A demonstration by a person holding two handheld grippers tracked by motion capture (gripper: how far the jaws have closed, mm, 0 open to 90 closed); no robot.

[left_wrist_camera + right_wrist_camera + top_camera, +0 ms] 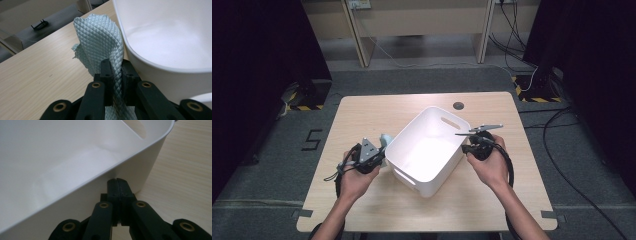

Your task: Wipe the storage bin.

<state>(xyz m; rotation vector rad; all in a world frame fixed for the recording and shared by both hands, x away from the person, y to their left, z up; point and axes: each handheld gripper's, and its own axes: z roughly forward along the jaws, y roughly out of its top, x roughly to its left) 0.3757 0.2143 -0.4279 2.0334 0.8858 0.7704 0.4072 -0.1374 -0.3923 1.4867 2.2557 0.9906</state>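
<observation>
Cloth (100, 45) of pale blue-green colour, with a small diamond weave, is pinched between the jaws of the left gripper (115, 68), which are closed to a narrow gap with the fabric between them. The cloth rises from the jaws in a loose fold and hangs just beside the outer wall of the white plastic bin (160, 42), near its rounded corner; its far edge seems to touch the wooden table (37, 75), but this cannot be told for sure. In the high view the left gripper (379, 152) stands at the left side of the bin (422, 182), with a bit of the cloth (386, 138) showing above it.

The right gripper (117, 183) has its jaws pressed together with nothing between them, and their tips lie against the outer wall of the bin (75, 157), just under the rim. In the high view the right gripper (467, 148) is at the right side of the bin, opposite to the left one.

The step in hand is probably the wiping of the bin: the cloth is taken up and brought to the bin, while the right gripper steadies it. Inside, the bin looks empty. The next move probably calls for lifting the cloth over the rim and pressing it on the inner surface, with the right gripper pushing against the wall so the light bin does not slide on the table.
</observation>
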